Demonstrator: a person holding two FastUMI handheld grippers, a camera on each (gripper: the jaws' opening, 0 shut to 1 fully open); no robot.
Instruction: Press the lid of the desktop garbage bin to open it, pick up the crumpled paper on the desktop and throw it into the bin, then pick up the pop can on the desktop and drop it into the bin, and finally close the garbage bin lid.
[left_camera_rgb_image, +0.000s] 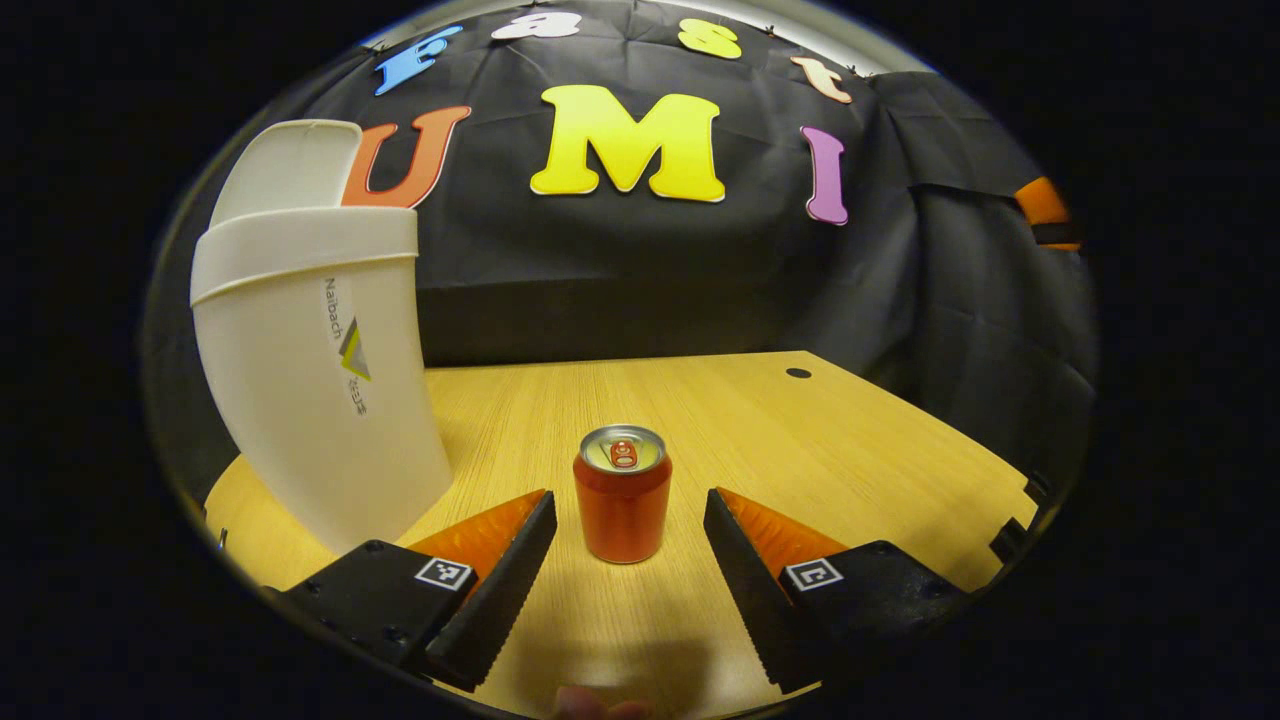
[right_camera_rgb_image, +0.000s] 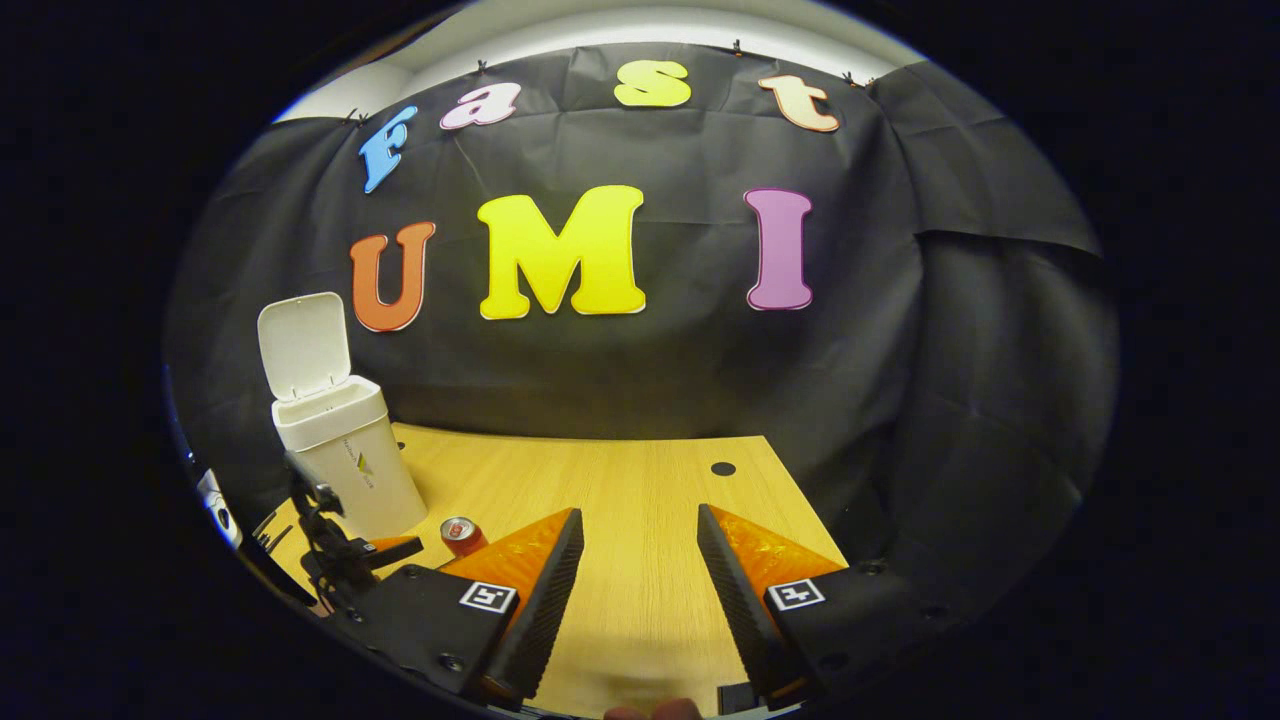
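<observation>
A red pop can (left_camera_rgb_image: 622, 505) stands upright on the wooden desk (left_camera_rgb_image: 800, 440), just ahead of my left gripper (left_camera_rgb_image: 630, 520). That gripper is open, its fingers on either side of the can and not touching it. To the left stands the white garbage bin (left_camera_rgb_image: 320, 400) with its lid (left_camera_rgb_image: 290, 165) raised. In the right gripper view the same bin (right_camera_rgb_image: 345, 455) stands at the far left with its lid (right_camera_rgb_image: 303, 345) up, and the can (right_camera_rgb_image: 461, 535) is beside it. My right gripper (right_camera_rgb_image: 632, 540) is open over bare desk, with nothing between its fingers. The left gripper (right_camera_rgb_image: 375, 548) shows near the can.
The desk (right_camera_rgb_image: 640, 500) has a small dark hole (left_camera_rgb_image: 798, 373) near its far right corner. Black cloth walls close the booth behind and to the right. The desk's right edge (left_camera_rgb_image: 1010, 500) drops off beside my left gripper.
</observation>
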